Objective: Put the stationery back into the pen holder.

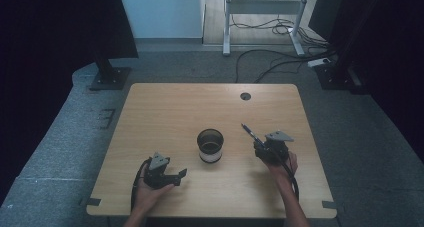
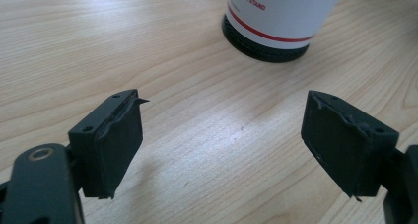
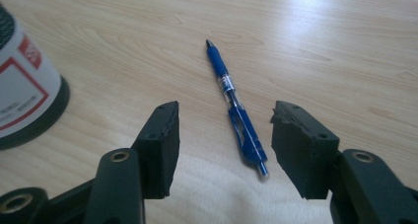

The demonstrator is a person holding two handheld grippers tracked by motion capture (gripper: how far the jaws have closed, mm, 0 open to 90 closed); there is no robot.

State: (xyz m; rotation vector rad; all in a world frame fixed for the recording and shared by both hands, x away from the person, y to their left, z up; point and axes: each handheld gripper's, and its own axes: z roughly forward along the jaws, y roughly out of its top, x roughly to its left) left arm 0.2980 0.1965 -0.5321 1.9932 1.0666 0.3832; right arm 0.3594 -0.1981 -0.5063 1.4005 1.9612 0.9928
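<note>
— So, where's the blue pen (image 3: 235,110)?
— Flat on the table (image 1: 165,112), at three o'clock from the pen cup (image 1: 210,145), between the right gripper (image 3: 224,135)'s parted jaws, untouched.
— Left gripper (image 2: 222,140)?
— Jaws apart, holding nothing.

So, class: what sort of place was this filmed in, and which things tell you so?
Probably a lab or recording studio rather than a home: a bare wooden table on grey carpet, black curtains at both sides, and loose cables trailing across the floor behind to a metal frame.
</note>
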